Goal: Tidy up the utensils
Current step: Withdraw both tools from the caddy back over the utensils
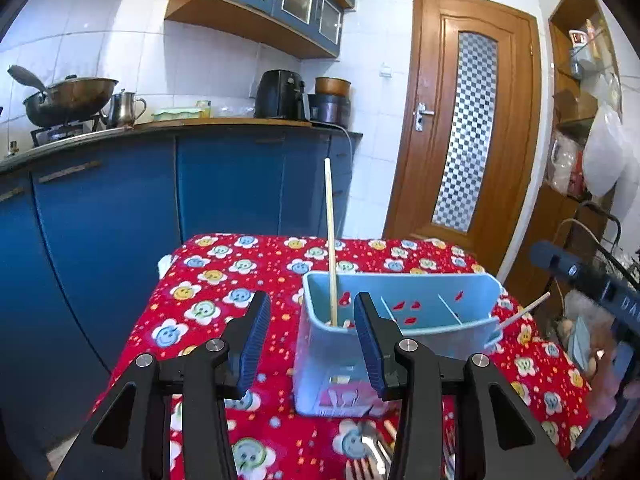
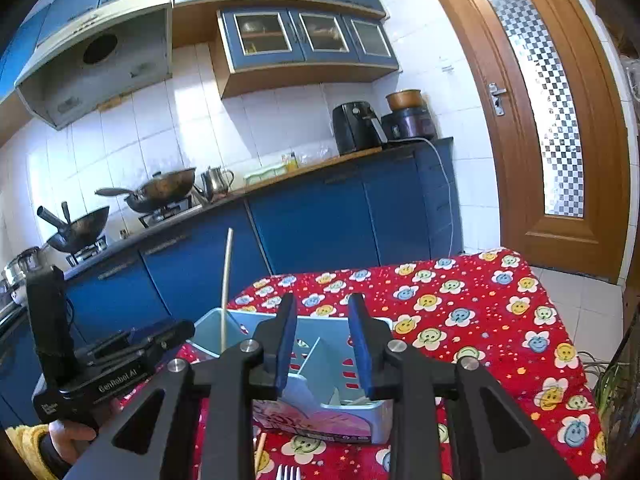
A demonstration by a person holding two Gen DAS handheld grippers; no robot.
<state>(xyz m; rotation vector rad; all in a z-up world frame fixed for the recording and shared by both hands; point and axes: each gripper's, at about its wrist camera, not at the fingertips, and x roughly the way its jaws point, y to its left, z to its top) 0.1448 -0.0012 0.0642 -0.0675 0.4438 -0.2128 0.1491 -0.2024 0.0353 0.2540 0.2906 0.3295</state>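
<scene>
Caddy: a light blue plastic utensil caddy (image 1: pixel 400 300) stands on the table's red smiley-flower cloth (image 1: pixel 224 280), split by thin walls into compartments.
Caddy contents: one pale chopstick (image 1: pixel 331 240) stands nearly upright in the end compartment on the left of the left wrist view; a second pale stick (image 1: pixel 524 311) slants out past the caddy's opposite end. Whether that one sits in a compartment I cannot tell.
Caddy front: a pink picture sticker (image 2: pixel 312 420); no writing on it can be read.
Loose utensils: fork tines (image 2: pixel 289 473) lie on the cloth in front of the caddy, just beside a wooden stick end (image 2: pixel 260 446).
Left gripper (image 1: pixel 312 312): jaws apart, nothing between the blue pads, near the caddy's chopstick end.
Right gripper (image 2: pixel 322 312): jaws parted a little, nothing clamped, pointed over the caddy.
Writing: "GenRobot.AI" on the left gripper's body in the right wrist view.
Counter: a wok (image 2: pixel 164 190), a steel jug (image 2: pixel 218 178), a black air fryer (image 2: pixel 356 126).
</scene>
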